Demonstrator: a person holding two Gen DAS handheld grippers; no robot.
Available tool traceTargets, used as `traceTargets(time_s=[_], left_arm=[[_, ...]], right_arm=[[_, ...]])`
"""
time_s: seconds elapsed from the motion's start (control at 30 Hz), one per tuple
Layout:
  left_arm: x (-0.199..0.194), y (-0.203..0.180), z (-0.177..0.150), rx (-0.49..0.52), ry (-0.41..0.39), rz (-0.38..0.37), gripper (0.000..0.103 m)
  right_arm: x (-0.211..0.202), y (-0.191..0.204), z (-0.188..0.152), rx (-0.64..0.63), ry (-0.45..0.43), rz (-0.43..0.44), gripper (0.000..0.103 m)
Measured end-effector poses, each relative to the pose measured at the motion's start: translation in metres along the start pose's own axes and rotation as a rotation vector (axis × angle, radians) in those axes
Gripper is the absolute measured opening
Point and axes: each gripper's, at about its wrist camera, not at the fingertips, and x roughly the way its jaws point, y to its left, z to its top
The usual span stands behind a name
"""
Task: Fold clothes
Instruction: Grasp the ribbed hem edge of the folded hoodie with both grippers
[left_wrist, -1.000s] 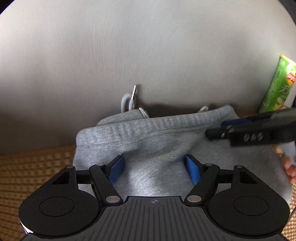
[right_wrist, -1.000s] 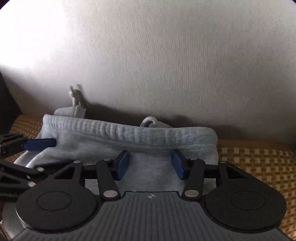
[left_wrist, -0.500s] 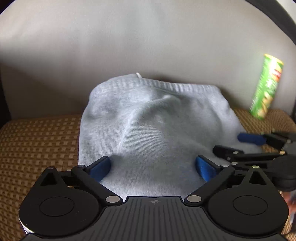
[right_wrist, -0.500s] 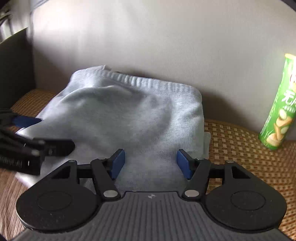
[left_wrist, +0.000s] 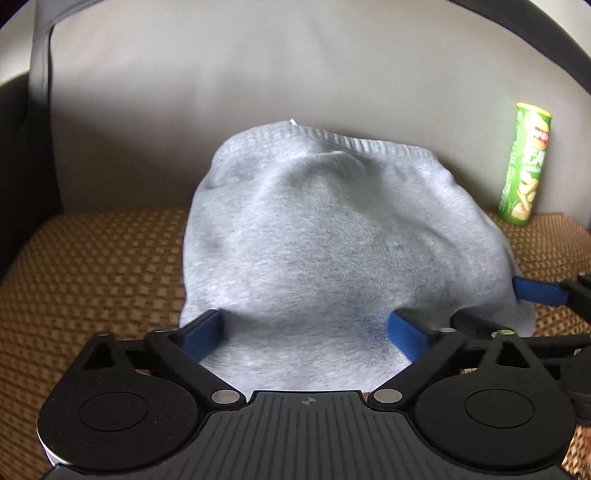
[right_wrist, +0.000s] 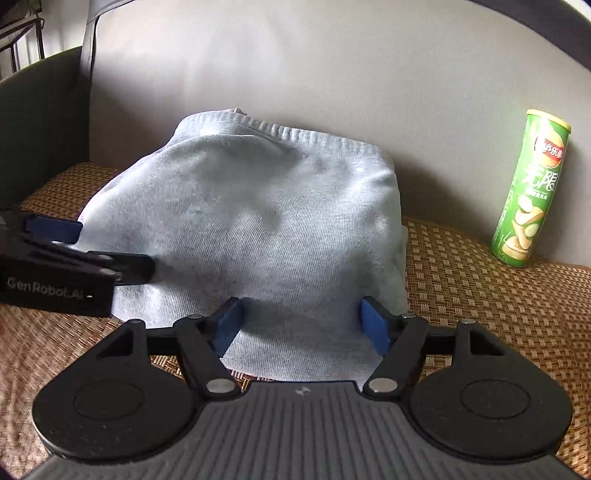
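The grey sweat garment (left_wrist: 332, 240) is lying folded on the woven sofa seat (right_wrist: 480, 295), soft, light and floppy, likely best pinched at its ribbed band, while the left gripper (left_wrist: 306, 332) and right gripper (right_wrist: 301, 325) are spreading their jaws apart, gripping nothing.

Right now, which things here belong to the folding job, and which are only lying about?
Belongs to the job:
- grey garment
- left hand-held gripper, open
- right hand-held gripper, open

Only lying about:
- green snack can
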Motion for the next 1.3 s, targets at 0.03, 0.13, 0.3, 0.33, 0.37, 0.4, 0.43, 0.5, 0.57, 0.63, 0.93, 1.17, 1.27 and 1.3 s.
traceTargets(time_s=[0.03,0.13,0.3,0.33,0.37,0.4,0.43,0.5,0.57,0.63,0.93,1.17,1.27,1.3], left_arm=[[-0.001,-0.002,0.003,-0.004,0.007,0.002,0.103],[-0.022,0.005,0.024,-0.044,0.013,-0.036,0.093],[-0.035,0.039,0.092,-0.158,-0.104,-0.115,0.091],[-0.022,0.043,0.108,-0.172,-0.079,-0.127,0.091],[-0.007,0.045,0.119,-0.179,-0.043,-0.137,0.090],[0.009,0.047,0.129,-0.185,-0.005,-0.146,0.088],[0.024,0.046,0.135,-0.169,0.020,-0.123,0.086],[0.051,0.046,0.142,-0.141,0.063,-0.074,0.085],[0.076,0.050,0.142,-0.143,0.105,-0.043,0.085],[0.096,0.055,0.134,-0.150,0.147,-0.036,0.085],[0.149,0.068,0.118,-0.200,0.196,-0.053,0.097],[0.134,0.069,0.119,-0.214,0.206,-0.060,0.100],[0.090,0.088,0.119,-0.226,0.164,-0.170,0.098],[0.076,0.097,0.115,-0.229,0.143,-0.181,0.100]], right_arm=[[0.002,-0.001,-0.001,0.006,-0.004,0.004,0.075],[-0.006,-0.011,0.008,0.029,0.028,0.056,0.076],[-0.031,-0.045,0.059,0.120,-0.076,0.162,0.069],[-0.025,-0.048,0.074,0.132,-0.086,0.170,0.069],[-0.015,-0.050,0.088,0.149,-0.086,0.178,0.069],[-0.005,-0.052,0.102,0.165,-0.086,0.187,0.069],[0.006,-0.052,0.114,0.174,-0.078,0.195,0.069],[0.032,-0.048,0.129,0.176,-0.039,0.210,0.068],[0.057,-0.043,0.137,0.184,0.007,0.238,0.064],[0.079,-0.038,0.139,0.185,0.048,0.244,0.062],[0.171,-0.047,0.121,0.230,0.216,0.212,0.068],[0.170,-0.043,0.114,0.197,0.174,0.197,0.070],[0.130,-0.070,0.123,0.285,0.107,0.290,0.082],[0.115,-0.082,0.123,0.306,0.081,0.322,0.088]])
